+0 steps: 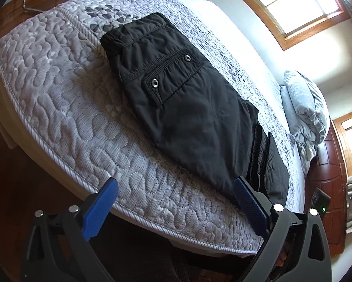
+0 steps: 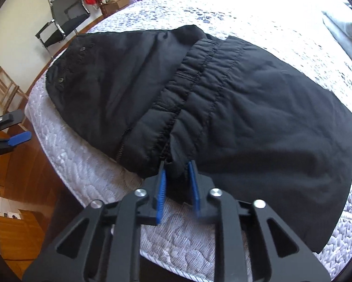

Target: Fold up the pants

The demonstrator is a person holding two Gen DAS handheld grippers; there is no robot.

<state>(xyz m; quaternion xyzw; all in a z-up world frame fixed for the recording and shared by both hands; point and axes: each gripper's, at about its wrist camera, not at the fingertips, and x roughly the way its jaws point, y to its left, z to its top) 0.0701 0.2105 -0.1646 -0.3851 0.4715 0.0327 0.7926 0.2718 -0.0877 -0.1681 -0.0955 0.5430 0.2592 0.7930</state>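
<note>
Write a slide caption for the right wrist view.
Right hand-held gripper straddles the elastic waistband edge of folded black fabric pants on a quilted grey mattress.

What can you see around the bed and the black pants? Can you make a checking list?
Surface: quilted grey mattress, bare.
Job's things: black pants lying partly folded near the mattress edge.
Clutter: folded grey bedding at the far end.
Grippers: left gripper open, holding nothing; right gripper slightly apart, pants edge between its pads.
Cables: nothing seen.
Surroundings: window, black chair, wooden floor.
</note>
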